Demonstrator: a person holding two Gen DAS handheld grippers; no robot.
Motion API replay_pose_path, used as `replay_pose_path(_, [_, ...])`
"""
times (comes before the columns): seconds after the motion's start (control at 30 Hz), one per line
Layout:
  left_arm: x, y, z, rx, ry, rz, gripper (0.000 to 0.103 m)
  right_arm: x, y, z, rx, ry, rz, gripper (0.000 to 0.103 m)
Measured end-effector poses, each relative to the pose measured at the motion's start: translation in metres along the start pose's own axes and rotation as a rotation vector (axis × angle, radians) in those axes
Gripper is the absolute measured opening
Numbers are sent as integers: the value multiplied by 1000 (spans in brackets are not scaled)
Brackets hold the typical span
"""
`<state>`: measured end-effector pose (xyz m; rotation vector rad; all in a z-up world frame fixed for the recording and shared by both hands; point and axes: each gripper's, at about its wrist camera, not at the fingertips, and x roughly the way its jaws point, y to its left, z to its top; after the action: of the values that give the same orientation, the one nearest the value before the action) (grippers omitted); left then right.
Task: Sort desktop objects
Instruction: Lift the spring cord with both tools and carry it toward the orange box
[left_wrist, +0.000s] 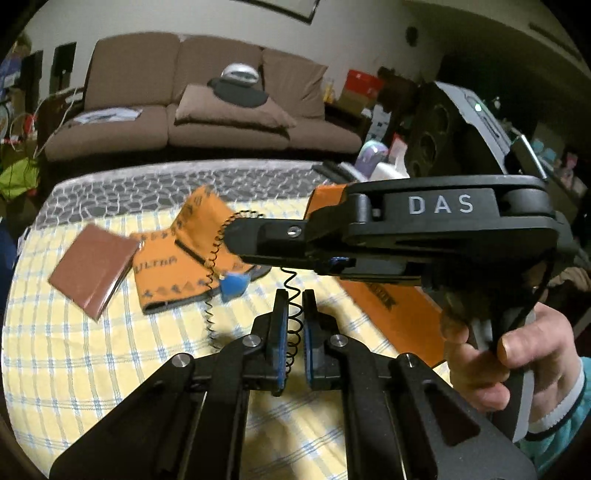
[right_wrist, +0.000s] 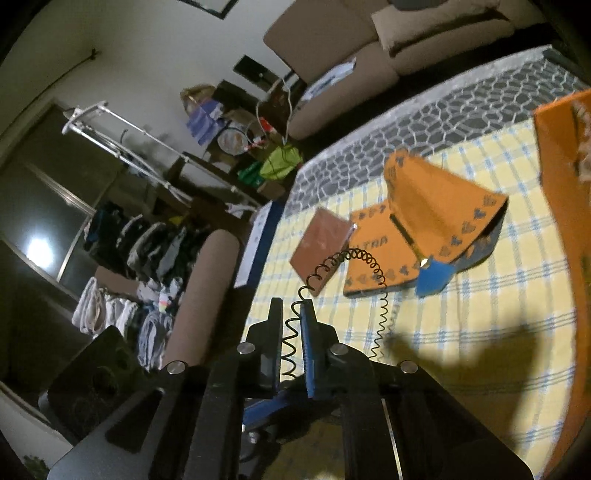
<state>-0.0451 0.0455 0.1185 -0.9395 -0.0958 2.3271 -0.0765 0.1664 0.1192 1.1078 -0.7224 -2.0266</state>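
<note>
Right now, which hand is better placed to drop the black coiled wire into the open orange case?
Probably right: the right gripper reaches nearly to the orange case; the left gripper holds the wire farther back.

Left gripper (left_wrist: 294, 301): black linkage arms, silver pivot screws, blue-faced pads. Right gripper (left_wrist: 231, 236): black housing marked "DAS" in pale letters, pale grey handle. Hand (left_wrist: 517, 363): teal sleeve (left_wrist: 561, 424), white cuff.

A thin black spiral coil (left_wrist: 293, 325) is arched up off the checked cloth, both ends pinched. Behind it, an orange patterned case (left_wrist: 184, 254) is flopped open, with a brown notebook (left_wrist: 92, 264) laid flat beside, touching its edge.
</note>
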Motion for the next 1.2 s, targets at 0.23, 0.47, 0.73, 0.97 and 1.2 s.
replay_pose_path(0.23, [9, -45, 23, 41, -20, -32, 7, -55, -1, 6, -13, -83, 10, 9])
replay_pose_path(0.47, [36, -96, 51, 70, -19, -73, 7, -112, -28, 15, 31, -177, 7, 8])
replay_pose_path(0.73, [63, -153, 73, 122, -17, -108, 7, -177, -58, 23, 99, -299, 24, 8])
replay_pose_path(0.97, [98, -193, 82, 183, 13, -82, 7, -223, -89, 25, 154, -389, 13, 8])
replay_pose_path(1.2, [151, -212, 74, 195, 94, -48, 7, -247, -129, 23, 229, -401, -119, 12])
